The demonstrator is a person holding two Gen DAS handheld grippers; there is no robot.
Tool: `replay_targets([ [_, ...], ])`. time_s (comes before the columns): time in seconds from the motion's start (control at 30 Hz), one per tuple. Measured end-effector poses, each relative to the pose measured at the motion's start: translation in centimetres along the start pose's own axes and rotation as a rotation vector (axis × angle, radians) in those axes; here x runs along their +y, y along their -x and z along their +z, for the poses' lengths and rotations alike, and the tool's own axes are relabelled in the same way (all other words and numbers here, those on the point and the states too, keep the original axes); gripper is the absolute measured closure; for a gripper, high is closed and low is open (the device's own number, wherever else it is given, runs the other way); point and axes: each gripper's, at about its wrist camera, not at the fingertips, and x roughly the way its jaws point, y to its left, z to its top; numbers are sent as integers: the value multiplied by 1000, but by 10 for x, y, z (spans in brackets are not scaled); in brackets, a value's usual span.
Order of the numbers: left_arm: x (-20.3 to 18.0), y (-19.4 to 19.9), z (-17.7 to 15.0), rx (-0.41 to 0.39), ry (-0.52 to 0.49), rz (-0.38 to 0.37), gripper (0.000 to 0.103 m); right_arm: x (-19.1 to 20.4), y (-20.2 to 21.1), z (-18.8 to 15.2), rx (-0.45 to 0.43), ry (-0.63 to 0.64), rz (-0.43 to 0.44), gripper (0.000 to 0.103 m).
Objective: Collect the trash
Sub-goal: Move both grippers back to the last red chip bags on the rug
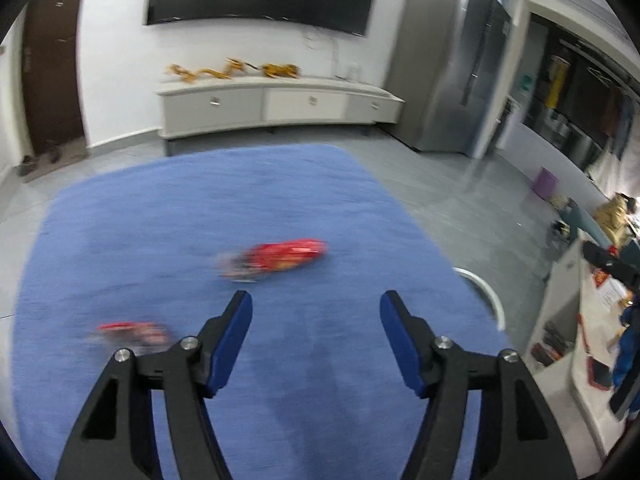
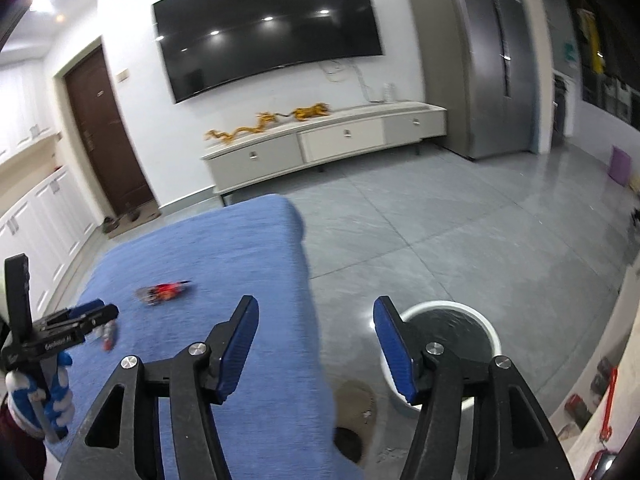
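The left tool [image 1: 316, 308] hangs above the blue-covered bench [image 1: 200, 208], angled down and forward, with its blue-padded fingers [image 1: 234, 336] spread wide apart and nothing between them. Just ahead of its tips, a red snack wrapper [image 1: 280, 258] lies flat on the cloth, blurred in this view. A second, smaller red wrapper [image 1: 132, 330] lies nearer, to the left of the left finger, also blurred. Off the bench's right edge, the white rim of a bin [image 1: 486, 292] shows on the grey floor.

The right tool [image 2: 316, 316] is held out past the bench's right edge, tilted downward, its jaws likewise wide apart and holding nothing. Its left finger sits over the blue cloth and its right finger [image 2: 394, 348] over the white bin [image 2: 476, 320], which stands on the floor beside the bench and is lined with a dark bag. In the right wrist view, the left tool [image 2: 86, 312] appears at the far left, gripped by a hand in a blue and white glove [image 2: 56, 396], low over the bench. The small wrapper [image 2: 109, 334] lies just under its tip and the larger wrapper [image 2: 162, 291] lies farther along the cloth.

A television [image 2: 268, 32] hangs on the far wall above a low cabinet [image 2: 320, 144].
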Motion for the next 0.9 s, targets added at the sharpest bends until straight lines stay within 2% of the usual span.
replay_targets([
  [0.17, 60, 12, -8, -6, 14, 80, 37, 43, -25, 5, 39, 78, 57, 42],
  [0.3, 91, 9, -10, 6, 1, 96, 37, 81, -59, 1, 98, 153, 114, 39],
  [0.67, 94, -37, -12, 94, -117, 16, 37, 167, -155, -1, 214, 378, 315, 32],
  [0.9, 108, -59, -14, 154, -92, -28, 37, 186, -214, -3, 260, 449, 396, 28],
])
